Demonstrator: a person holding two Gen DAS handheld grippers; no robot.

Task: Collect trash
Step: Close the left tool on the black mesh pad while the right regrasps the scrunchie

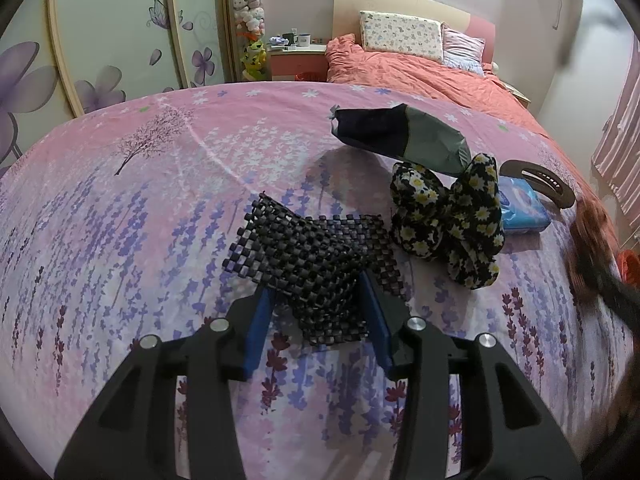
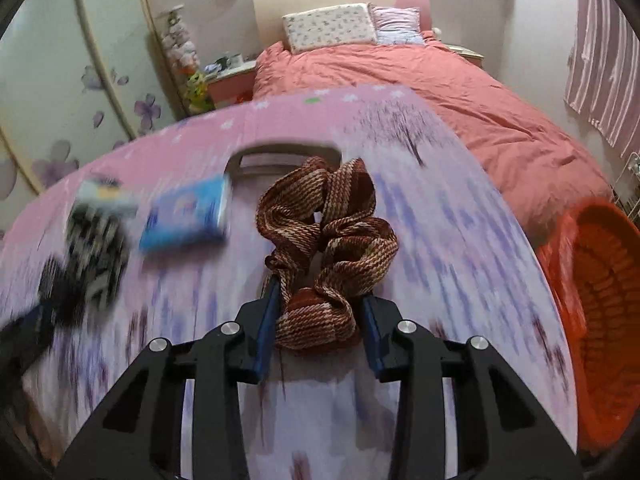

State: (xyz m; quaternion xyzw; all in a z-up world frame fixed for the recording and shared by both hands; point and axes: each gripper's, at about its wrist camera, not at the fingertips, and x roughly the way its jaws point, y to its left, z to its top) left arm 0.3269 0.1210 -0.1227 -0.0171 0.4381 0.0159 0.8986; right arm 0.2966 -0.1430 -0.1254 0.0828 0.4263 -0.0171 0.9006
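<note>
Pickup step, both hands loaded. Left gripper (image 1: 316, 320): jaws partly closed, pinching the black woven mesh mat (image 1: 316, 252), which lies on the pink floral bedsheet (image 1: 140, 220). Right gripper (image 2: 316, 328): jaws narrowed onto the brown-and-cream striped knitted scarf (image 2: 328, 232), bunched on the same sheet. Next, likely: lift the scarf clear and swing right to the orange plastic basket (image 2: 600, 280) beside the bed; watch for trailing loops.

Right tool (image 2: 318, 320) clamps the brown striped scarf (image 2: 328, 232) on the bed (image 2: 460, 240); red basket (image 2: 600, 320) at its right edge.
</note>
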